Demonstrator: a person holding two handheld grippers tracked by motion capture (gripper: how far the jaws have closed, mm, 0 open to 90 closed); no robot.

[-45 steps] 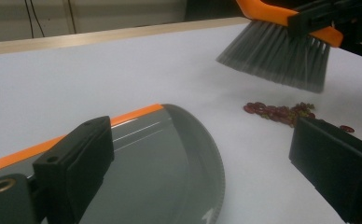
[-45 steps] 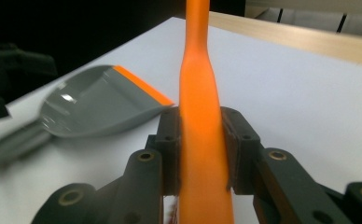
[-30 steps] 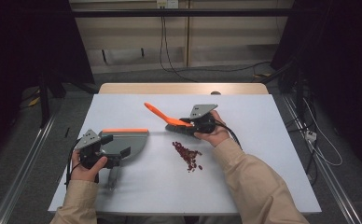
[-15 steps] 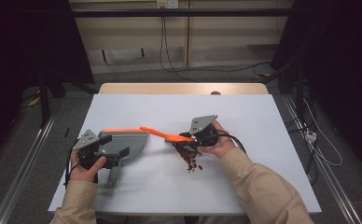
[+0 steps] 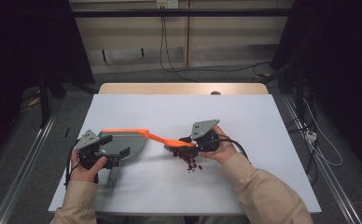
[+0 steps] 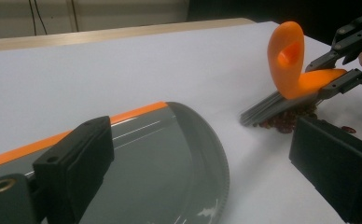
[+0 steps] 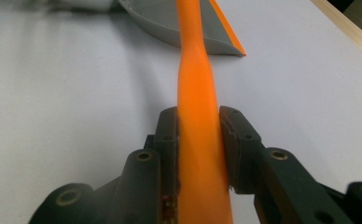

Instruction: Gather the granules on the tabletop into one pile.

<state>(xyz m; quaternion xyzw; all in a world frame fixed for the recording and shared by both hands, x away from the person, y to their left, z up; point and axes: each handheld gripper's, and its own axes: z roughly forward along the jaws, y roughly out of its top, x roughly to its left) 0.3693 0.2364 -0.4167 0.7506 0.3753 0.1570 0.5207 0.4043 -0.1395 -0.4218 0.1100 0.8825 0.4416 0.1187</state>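
Since a second ago the right gripper (image 5: 191,143) has carried the orange brush (image 5: 163,138) from mid-table toward seven o'clock, onto the reddish beans (image 5: 191,161); the left gripper (image 5: 105,150) has stayed put.

High view: the brush lies low, its handle end pointing to nine o'clock at the grey dustpan (image 5: 125,143), which the left gripper holds at the table's (image 5: 244,116) eight o'clock side. Bristles touch the bean pile.

Left gripper view: its jaws stand wide, either side of the dustpan (image 6: 170,158), and I cannot tell whether they press on it. At two o'clock the brush (image 6: 288,65) rests its grey bristles on the beans (image 6: 288,120).

Right gripper view: the right gripper (image 7: 198,140) is clamped narrow on the brush handle (image 7: 197,93), which runs to twelve o'clock toward the dustpan (image 7: 170,28).
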